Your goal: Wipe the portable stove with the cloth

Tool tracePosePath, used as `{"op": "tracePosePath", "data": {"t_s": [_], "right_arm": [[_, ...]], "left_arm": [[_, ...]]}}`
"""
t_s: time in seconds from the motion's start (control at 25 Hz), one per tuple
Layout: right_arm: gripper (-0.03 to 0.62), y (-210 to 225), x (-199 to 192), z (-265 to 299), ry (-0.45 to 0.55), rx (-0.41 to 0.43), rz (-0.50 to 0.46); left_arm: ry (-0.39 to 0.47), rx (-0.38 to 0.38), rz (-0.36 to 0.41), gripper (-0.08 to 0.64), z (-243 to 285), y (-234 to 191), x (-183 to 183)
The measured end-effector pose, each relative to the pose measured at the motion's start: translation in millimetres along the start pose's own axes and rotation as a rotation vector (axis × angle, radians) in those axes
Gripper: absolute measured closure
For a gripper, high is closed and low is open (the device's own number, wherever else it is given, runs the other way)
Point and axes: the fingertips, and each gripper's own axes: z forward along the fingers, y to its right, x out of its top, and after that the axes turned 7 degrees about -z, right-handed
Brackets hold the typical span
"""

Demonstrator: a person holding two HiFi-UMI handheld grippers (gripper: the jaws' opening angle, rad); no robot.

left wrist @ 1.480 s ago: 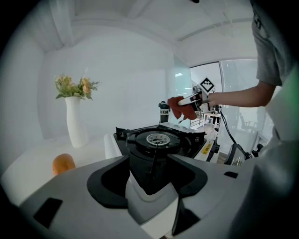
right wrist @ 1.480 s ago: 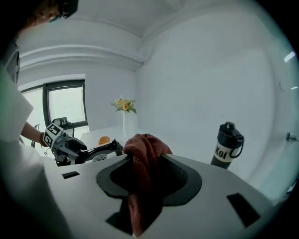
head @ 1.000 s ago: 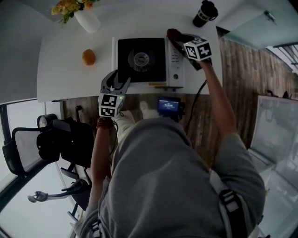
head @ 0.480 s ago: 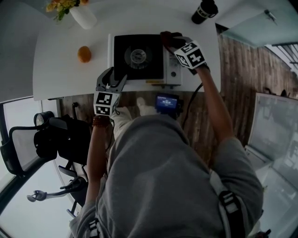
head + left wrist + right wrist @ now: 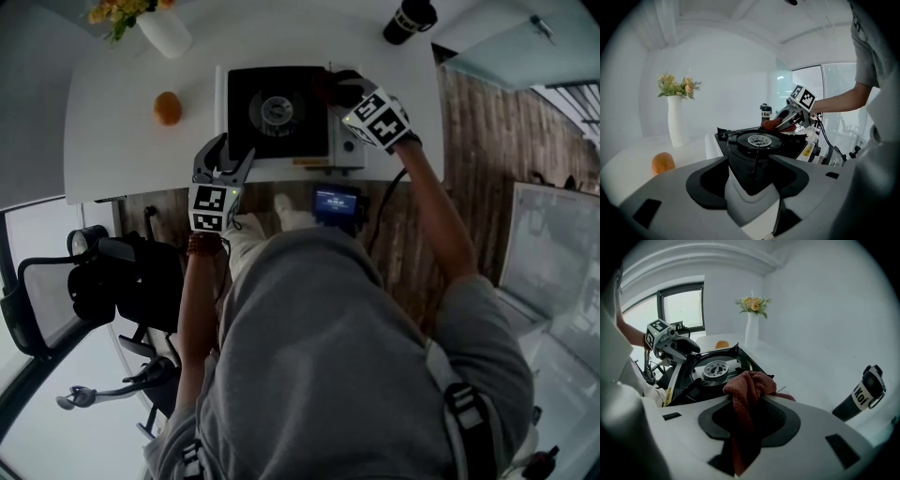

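Right gripper view: right tongs (image 5: pixel 754 404) pinch the red cloth (image 5: pixel 745 387) in a wad at 2 o'clock on the stove (image 5: pixel 279 112). Left tongs (image 5: pixel 750 159) are spread wide around its 7 o'clock corner. Cloth looks soft, light, floppy imo, so grab a fat bunch mid-cloth

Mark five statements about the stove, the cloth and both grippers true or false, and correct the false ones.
1. The right gripper holds a reddish cloth. True.
2. The orange sits on the stove. False: it lies on the table, left of the stove in the head view.
3. The left gripper has its jaws shut together. False: they stand apart at the stove's near corner.
4. A white vase with flowers stands on the table. True.
5. A pot sits on the burner. False: the burner is bare.
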Motion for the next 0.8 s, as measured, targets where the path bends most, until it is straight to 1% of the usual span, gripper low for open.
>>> {"op": "tracePosePath", "data": {"t_s": [0.28,0.64,0.8], "right_arm": [[0.466,-22.8,1.5,-8.9,0.006,0.045,-0.052],[0.466,-54.6,-4.0,-22.8,0.034,0.097,-0.167],[0.466,-70.6,-7.0,-29.0,0.039,0.136,-0.18]], "left_arm": [[-0.003,0.001,-0.003,0.29,0.6,-0.6,0.1],[-0.005,0.002,-0.005,0.29,-0.7,-0.2,-0.5],[-0.007,0.001,-0.008,0.288,-0.3,-2.2,-0.5]]}}
